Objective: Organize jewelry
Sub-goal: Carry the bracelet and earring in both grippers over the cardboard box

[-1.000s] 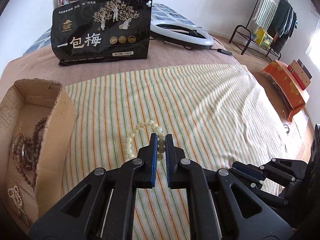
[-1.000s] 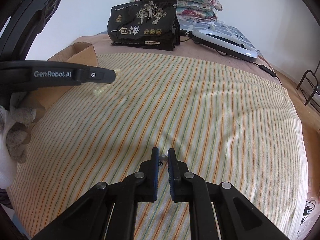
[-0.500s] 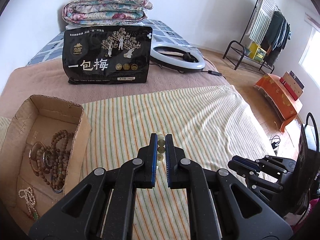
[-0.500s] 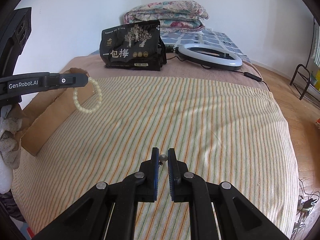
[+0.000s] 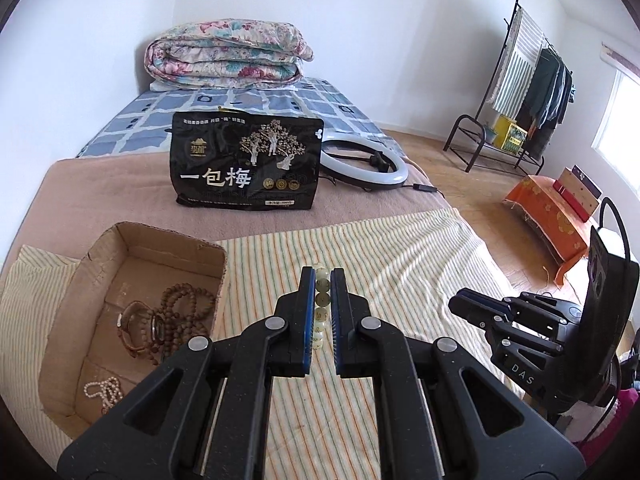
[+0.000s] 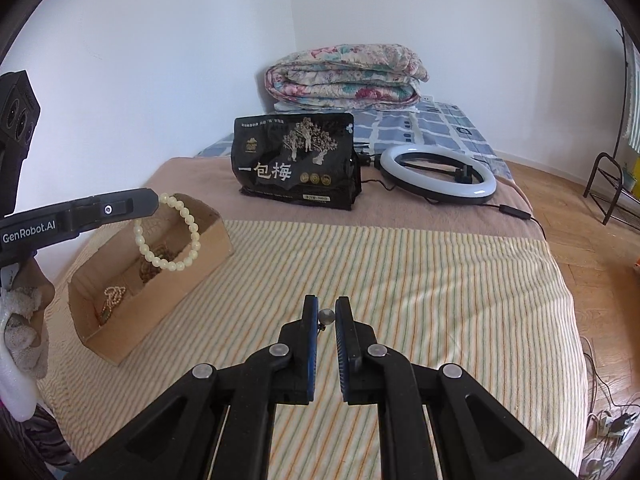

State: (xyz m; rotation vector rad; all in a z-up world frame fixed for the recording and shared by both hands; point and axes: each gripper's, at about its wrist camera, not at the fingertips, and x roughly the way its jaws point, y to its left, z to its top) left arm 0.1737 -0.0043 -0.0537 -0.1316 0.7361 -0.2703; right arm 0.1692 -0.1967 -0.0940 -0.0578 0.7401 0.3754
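My left gripper (image 5: 321, 276) is shut on a pale green bead bracelet (image 5: 321, 300) and holds it in the air to the right of the cardboard box (image 5: 100, 248). In the right wrist view the bracelet (image 6: 168, 236) hangs from the left gripper (image 6: 154, 202) over the box (image 6: 200, 248). The box holds brown bead strands (image 5: 180, 308), a watch (image 5: 132, 328) and a pearl piece (image 5: 104, 390). My right gripper (image 6: 325, 312) is shut on a small pearl earring (image 6: 326, 316), above the striped cloth (image 6: 400, 280).
A black snack bag (image 5: 246, 164) stands behind the box, with a ring light (image 5: 366, 164) and its cable to its right. A folded floral quilt (image 5: 228, 56) lies at the bed's far end. The bed edge drops to wooden floor (image 5: 480, 200) on the right.
Both grippers have risen from the cloth. The left one lifted the bracelet clear of the bed and moved towards the box. The right one still holds the earring.
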